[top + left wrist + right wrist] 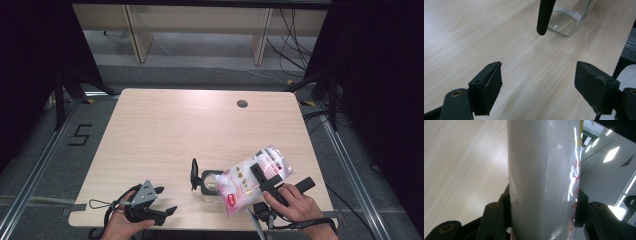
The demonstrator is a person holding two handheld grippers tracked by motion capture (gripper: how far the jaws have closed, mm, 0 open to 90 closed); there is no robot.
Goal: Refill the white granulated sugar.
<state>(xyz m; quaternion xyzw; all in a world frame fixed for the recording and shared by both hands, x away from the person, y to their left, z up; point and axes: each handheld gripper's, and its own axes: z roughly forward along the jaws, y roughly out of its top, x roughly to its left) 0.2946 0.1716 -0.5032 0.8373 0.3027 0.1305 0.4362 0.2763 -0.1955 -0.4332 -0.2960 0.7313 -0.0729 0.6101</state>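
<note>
Gripping white pouch (252, 180), right gripper (267, 186) fingers clamped beside glass jar (210, 184); left gripper (150, 202) fingers apart.

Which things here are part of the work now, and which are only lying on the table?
In the work:
- white bag, clamped in the right gripper
- glass jar beside the bag
- left gripper, open and holding nothing

Only there:
- table, with its round hole
</note>
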